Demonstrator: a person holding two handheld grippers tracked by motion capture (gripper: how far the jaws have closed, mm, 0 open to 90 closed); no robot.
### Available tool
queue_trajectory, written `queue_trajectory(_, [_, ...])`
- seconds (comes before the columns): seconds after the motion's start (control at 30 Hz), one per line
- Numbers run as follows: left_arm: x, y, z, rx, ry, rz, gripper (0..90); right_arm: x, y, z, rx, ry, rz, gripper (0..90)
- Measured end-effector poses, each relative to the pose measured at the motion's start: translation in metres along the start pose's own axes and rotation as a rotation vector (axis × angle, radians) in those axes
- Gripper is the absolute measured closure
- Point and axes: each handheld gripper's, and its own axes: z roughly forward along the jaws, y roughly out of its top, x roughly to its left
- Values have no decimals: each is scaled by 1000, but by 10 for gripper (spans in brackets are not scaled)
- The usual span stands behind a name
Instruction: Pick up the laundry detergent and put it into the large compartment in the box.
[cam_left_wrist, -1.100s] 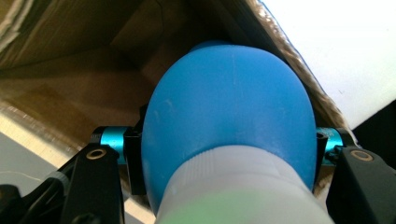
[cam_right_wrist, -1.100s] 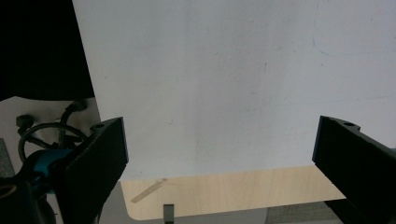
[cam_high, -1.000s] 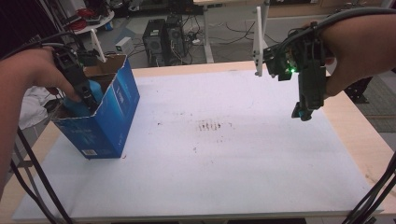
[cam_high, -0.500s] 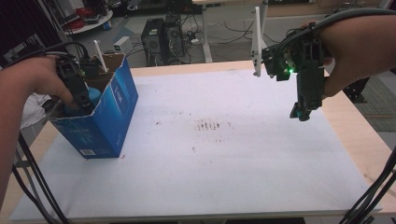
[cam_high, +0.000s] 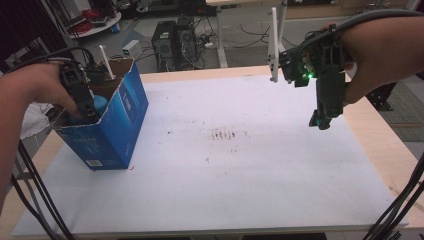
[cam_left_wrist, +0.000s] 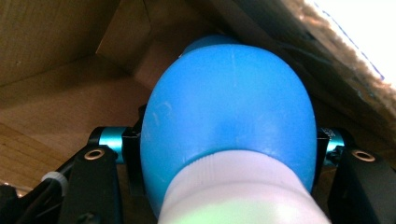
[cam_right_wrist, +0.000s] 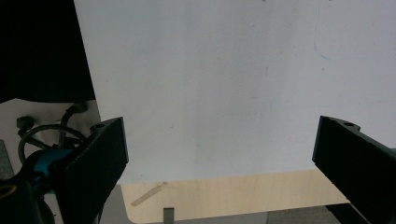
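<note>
A white-covered table (cam_high: 240, 165) carries an open blue cardboard box (cam_high: 107, 125) near its left edge. Inside the box, the left gripper (cam_left_wrist: 224, 154) clamps a blue rubber bulb (cam_left_wrist: 229, 112), while the right gripper (cam_high: 320, 120), jaws spread wide, hangs above the table's right side

Blue box, blue-and-white bottle, white sheet

I've got a blue box (cam_high: 117, 125) with brown cardboard inside, a blue bottle (cam_left_wrist: 229, 116) with a white cap end, and a white sheet (cam_high: 240, 170) speckled with dark marks over the pale wood table (cam_high: 372, 130). My right gripper (cam_high: 320, 120) is black, green light glowing.
</note>
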Motion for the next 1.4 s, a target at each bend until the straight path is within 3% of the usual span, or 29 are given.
queue_trajectory(0.57, [-7,-5,-23,-21,28,4,312,0,1,-1,-9,-5,-5,24])
queue_trajectory(0.93, [-12,-4,-50,-31,64,-3,227,-3,2,1,-11,-4,-3,24])
queue_trajectory(1.2, [-22,0,-75,-38,102,29,165,-3,6,1,-11,-3,-9,24])
queue_trajectory(1.4, [-31,3,-85,-52,100,60,135,-4,6,1,-11,-1,-8,24])
